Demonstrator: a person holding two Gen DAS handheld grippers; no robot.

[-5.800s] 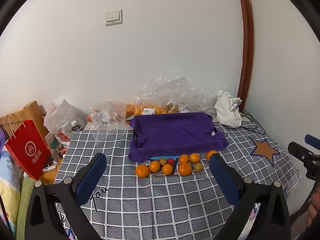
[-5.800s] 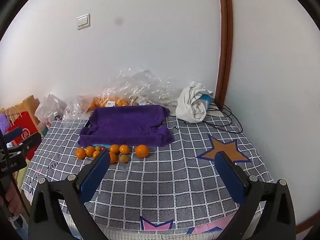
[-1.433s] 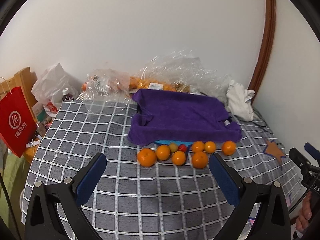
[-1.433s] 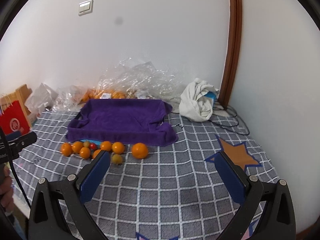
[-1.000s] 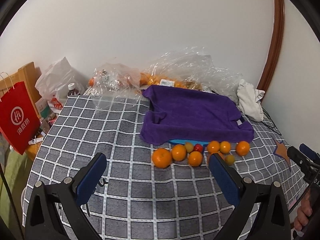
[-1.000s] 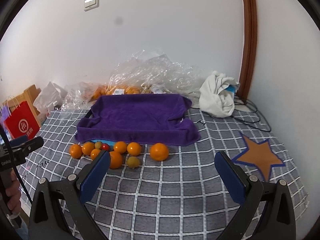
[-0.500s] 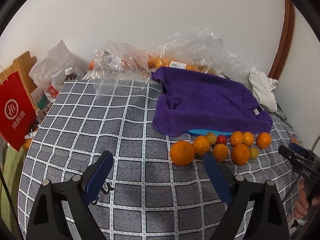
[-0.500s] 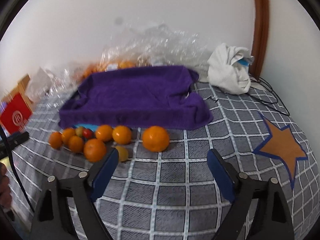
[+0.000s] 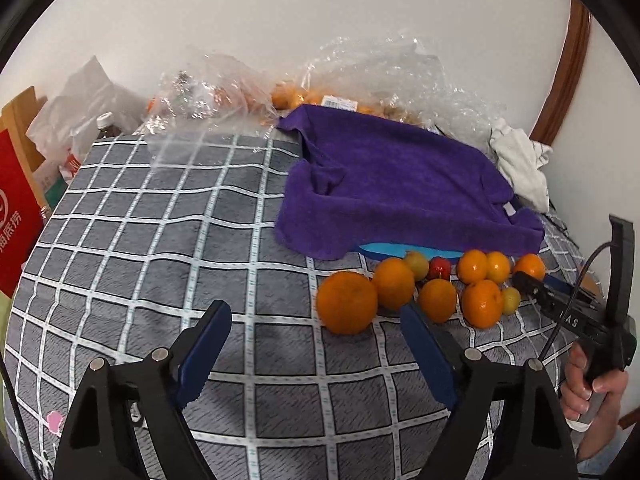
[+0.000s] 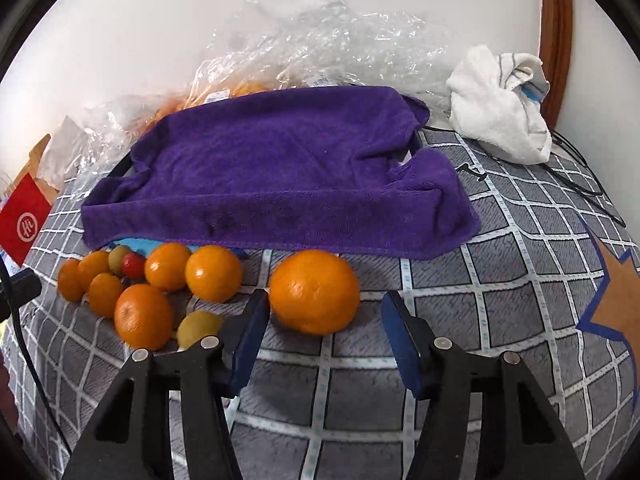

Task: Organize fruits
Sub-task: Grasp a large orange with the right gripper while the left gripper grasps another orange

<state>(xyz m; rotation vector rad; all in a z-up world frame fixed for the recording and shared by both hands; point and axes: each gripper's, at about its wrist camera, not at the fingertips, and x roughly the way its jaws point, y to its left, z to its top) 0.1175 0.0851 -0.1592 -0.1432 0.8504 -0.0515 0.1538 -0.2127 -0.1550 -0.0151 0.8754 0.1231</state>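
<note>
Fruits lie clustered on our grey checked blanket (image 9: 160,240), just near of the purple towel (image 10: 280,168). We hold the right gripper (image 10: 322,314) released around the large orange (image 10: 314,291) at the cluster's right end, and the left gripper (image 9: 316,328) released, just near of the leftmost orange (image 9: 346,302).

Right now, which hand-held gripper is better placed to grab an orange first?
The right hand-held gripper: its open jaws already frame the rightmost orange. The left hand-held gripper is open too, but the nearest orange sits beyond its fingertips.
</note>
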